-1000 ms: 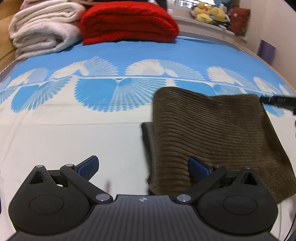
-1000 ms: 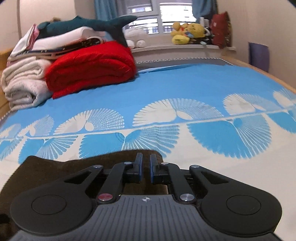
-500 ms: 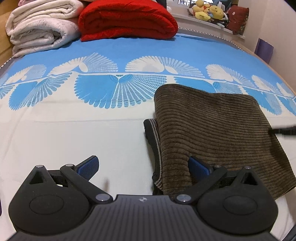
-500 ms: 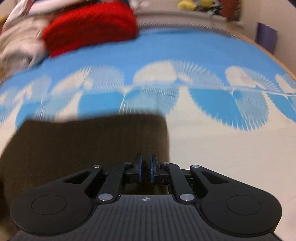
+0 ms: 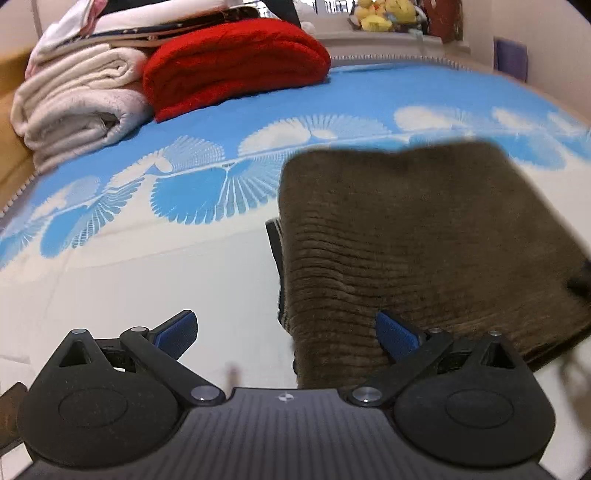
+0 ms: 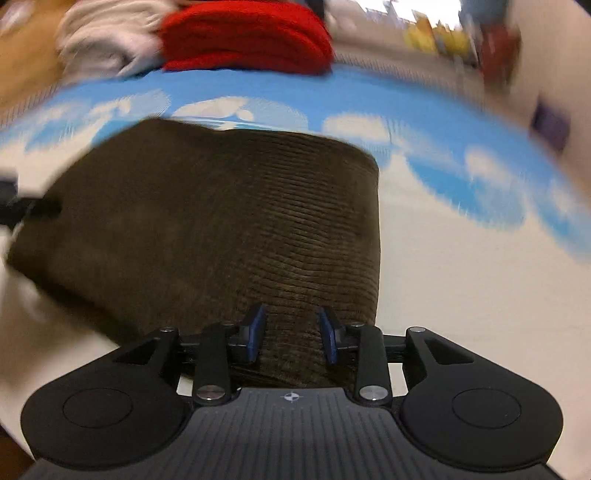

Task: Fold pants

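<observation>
The brown corduroy pants (image 5: 424, 236) lie folded into a compact rectangle on the blue and white bedspread (image 5: 147, 258). My left gripper (image 5: 286, 334) is wide open just above the bed at the pants' near left corner, holding nothing; its right finger (image 5: 397, 334) is over the fabric. In the right wrist view the pants (image 6: 221, 221) fill the middle. My right gripper (image 6: 291, 338) is partly open over their near right edge, with nothing between the pads. That view is motion-blurred.
A red folded blanket (image 5: 236, 62) and rolled white blankets (image 5: 77, 99) are stacked at the bed's far left. Plush toys (image 5: 384, 14) sit on the window ledge behind. The bed's wooden edge (image 5: 11, 166) runs along the left.
My right gripper has opened from shut and pulled back toward the pants' near edge. My left gripper stayed open and its view shifted lower and closer to the pants.
</observation>
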Demonstrator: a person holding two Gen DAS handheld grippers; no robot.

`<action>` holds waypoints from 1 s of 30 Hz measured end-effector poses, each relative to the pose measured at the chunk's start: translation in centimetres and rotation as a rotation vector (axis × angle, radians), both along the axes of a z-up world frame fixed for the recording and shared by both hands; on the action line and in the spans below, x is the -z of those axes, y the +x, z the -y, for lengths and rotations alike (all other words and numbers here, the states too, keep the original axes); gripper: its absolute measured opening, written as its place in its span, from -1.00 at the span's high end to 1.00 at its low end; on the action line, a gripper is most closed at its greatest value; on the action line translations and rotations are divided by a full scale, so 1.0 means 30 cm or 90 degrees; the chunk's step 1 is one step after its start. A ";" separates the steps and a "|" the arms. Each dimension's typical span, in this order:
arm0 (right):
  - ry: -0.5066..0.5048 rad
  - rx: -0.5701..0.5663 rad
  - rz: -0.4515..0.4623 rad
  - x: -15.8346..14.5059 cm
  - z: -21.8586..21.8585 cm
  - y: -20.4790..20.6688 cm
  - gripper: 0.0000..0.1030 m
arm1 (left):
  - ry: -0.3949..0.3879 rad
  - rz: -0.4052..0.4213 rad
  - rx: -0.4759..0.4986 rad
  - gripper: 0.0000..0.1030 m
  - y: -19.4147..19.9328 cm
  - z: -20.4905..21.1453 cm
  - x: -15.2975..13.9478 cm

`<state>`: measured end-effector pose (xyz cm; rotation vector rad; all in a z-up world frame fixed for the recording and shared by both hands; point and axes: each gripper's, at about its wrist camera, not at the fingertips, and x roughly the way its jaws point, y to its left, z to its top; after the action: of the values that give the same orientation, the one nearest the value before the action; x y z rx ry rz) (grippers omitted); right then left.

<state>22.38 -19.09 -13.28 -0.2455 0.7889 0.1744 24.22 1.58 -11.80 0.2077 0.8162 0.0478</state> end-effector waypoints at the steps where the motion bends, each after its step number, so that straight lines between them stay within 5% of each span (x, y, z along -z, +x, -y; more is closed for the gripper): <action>1: -0.028 -0.007 0.013 -0.001 -0.024 -0.006 0.31 | -0.004 0.004 -0.007 -1.00 -0.015 0.005 -0.014; 3: -0.016 0.014 0.009 -0.033 -0.022 -0.014 0.14 | -0.029 -0.003 0.004 -0.99 -0.051 0.002 -0.064; 8: 0.222 0.098 0.031 -0.142 0.121 -0.182 -0.68 | -0.089 0.034 -0.001 -0.99 -0.252 -0.038 -0.127; 12: 0.227 0.121 0.108 -0.152 0.122 -0.348 -0.99 | -0.089 0.006 -0.037 -0.99 -0.371 -0.046 -0.056; 16: 0.188 0.081 0.159 -0.118 0.044 -0.448 -0.99 | -0.073 0.000 -0.004 -0.99 -0.392 0.001 -0.051; 21: 0.168 0.073 0.084 -0.061 -0.018 -0.431 -0.98 | -0.081 0.018 0.010 -0.99 -0.413 0.039 -0.052; 30: 0.161 0.146 0.079 -0.051 0.026 -0.440 -0.98 | -0.121 0.002 0.014 -0.99 -0.391 0.034 -0.054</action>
<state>9.16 -19.86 -11.75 0.0725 0.6582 0.0410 12.50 0.58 -10.18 0.0377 0.8096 -0.0495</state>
